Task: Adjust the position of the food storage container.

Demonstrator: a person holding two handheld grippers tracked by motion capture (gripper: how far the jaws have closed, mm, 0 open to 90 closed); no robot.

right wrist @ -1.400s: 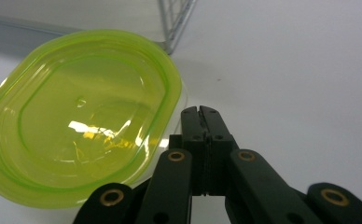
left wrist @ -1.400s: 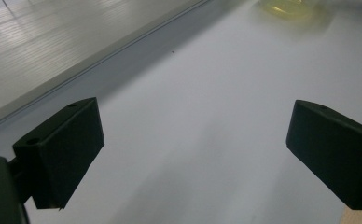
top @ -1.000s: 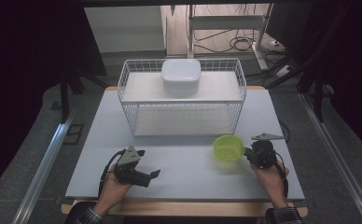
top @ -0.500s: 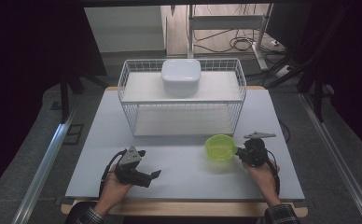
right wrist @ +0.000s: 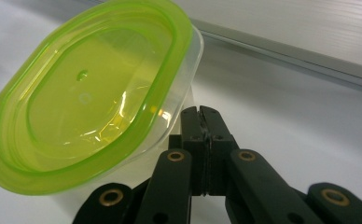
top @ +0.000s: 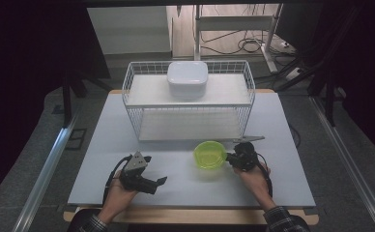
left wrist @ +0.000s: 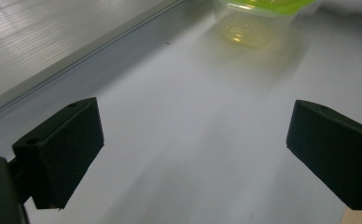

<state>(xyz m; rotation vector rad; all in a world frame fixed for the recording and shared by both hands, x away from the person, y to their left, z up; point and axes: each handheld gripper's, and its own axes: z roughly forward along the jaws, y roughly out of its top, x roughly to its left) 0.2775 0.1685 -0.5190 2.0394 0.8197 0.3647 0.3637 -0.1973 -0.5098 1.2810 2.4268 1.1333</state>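
Green-lidded container [right wrist: 90, 93] rim hidden behind closed right claw [right wrist: 201, 116]

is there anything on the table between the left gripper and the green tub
Nothing visible. The left gripper stands open, and bare table runs from its jaws to the green-lidded tub, which the right gripper holds by its rim.

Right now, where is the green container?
In the high view, the green container sits on the table's right half, before the wire rack, gripped by the right gripper.
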